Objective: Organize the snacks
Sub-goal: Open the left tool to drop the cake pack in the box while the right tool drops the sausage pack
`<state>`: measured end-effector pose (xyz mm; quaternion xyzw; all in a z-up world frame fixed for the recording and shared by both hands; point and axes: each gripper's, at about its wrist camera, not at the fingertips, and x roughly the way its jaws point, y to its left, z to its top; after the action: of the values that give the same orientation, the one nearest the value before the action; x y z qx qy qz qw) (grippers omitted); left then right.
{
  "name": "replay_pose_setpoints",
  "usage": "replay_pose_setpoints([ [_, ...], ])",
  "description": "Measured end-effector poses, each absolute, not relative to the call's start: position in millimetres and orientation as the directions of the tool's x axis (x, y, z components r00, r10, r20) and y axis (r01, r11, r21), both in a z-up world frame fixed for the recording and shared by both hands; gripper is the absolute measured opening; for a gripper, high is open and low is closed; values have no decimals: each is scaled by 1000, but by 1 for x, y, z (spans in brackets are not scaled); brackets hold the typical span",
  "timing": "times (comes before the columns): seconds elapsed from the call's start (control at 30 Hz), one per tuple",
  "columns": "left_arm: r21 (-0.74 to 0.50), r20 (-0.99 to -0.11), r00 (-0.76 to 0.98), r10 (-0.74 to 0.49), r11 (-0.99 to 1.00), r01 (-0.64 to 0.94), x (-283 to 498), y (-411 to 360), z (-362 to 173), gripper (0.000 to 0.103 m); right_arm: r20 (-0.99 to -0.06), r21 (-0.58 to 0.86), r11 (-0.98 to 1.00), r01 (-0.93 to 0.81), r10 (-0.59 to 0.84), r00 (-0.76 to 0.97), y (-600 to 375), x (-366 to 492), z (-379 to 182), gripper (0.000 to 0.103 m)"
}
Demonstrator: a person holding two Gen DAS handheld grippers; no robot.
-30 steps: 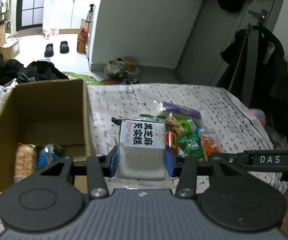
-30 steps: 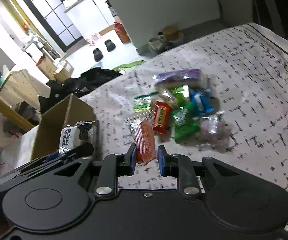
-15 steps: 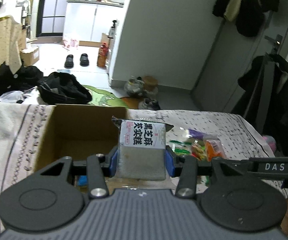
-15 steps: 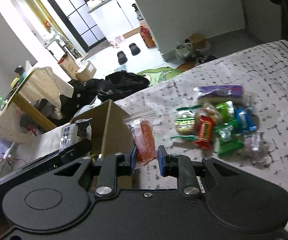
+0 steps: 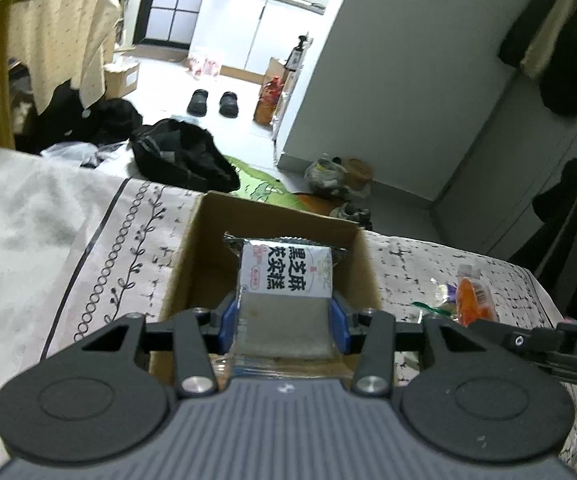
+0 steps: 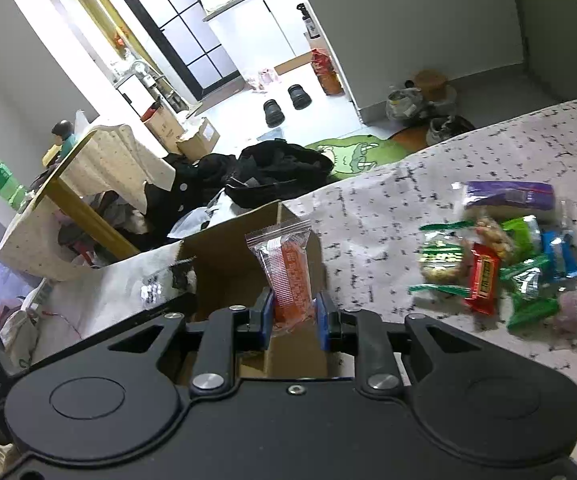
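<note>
My left gripper is shut on a grey sesame-cake packet with a white label and holds it over the open cardboard box. My right gripper is shut on a clear packet with an orange snack and holds it above the same box. That orange packet also shows in the left wrist view, beside the box. A pile of snacks in green, red, blue and purple wrappers lies on the patterned cloth to the right.
The box stands on a bed covered with a patterned cloth. Beyond the bed edge are black bags, a green mat, shoes and a table with a yellow leg. Dark clothes hang at right.
Both grippers have moved left, from over the snack pile to over the cardboard box, each still holding its packet. The snack pile has not moved.
</note>
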<state>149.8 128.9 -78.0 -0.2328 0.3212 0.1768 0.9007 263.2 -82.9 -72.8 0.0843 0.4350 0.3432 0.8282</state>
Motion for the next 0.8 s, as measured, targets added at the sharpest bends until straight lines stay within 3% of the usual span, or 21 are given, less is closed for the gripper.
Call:
replay_pose_setpoints([
  [0.3,-349,-663,732,157,800,-488,141,135,-83,49,-667,456,733,-504,657,352,-61,262,-77,22],
  [0.47,-332,-662,725,189,793,-510,136,135,-78,64,-672,468,721,-510,666,325,-52,258,-79,22],
  [0.53,-320,-661,724,198,798,-511,135,136,-77,75,-676,478,711,-516,673,301,-48,257,-80,28],
  [0.63,-319,-655,730,198,802,-504,133,135,-76,83,-678,477,715,-512,669,303,-48,257,-79,40],
  [0.7,-324,-658,726,198,797,-510,132,137,-77,88,-674,472,722,-506,665,321,-53,258,-77,51],
  [0.8,-342,-662,724,191,783,-519,132,139,-79,90,-674,466,737,-490,654,343,-62,259,-74,59],
])
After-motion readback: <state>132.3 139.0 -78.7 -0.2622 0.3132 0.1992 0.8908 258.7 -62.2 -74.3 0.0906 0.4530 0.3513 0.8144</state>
